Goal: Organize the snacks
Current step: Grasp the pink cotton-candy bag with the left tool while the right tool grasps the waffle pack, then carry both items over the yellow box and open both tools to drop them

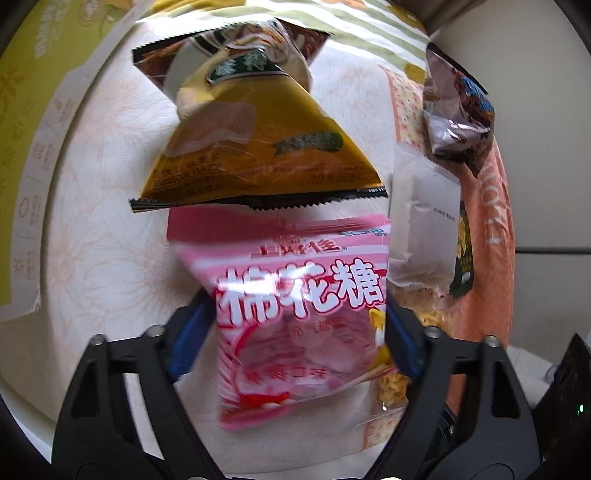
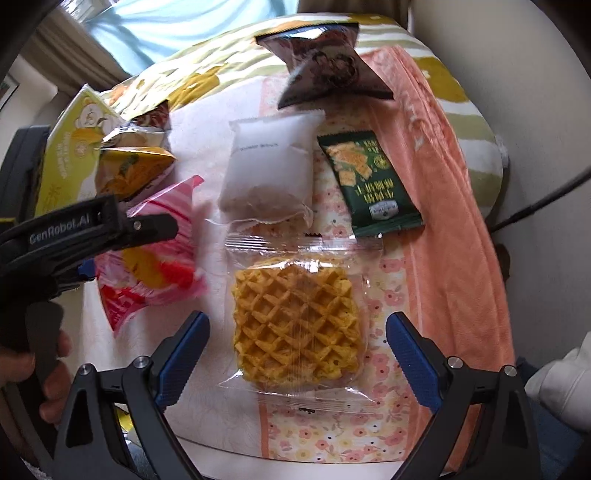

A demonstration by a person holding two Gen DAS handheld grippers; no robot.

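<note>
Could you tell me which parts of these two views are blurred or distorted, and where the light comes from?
Left wrist view: the pink marshmallow bag between the left gripper fingers is motion-smeared; the edges bend with fisheye. Right wrist view: the waffle packet is sharp, with glare on its clear wrap; daylight enters from the window at top.

Home bedroom, floral bedding (image 2: 373, 295), curtained window (image 2: 166, 33)

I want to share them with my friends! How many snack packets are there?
7: pink marshmallow bag in the left gripper, yellow bag, brown bag, white packet, green packet, waffle, far dark bag. More may be hidden.
</note>
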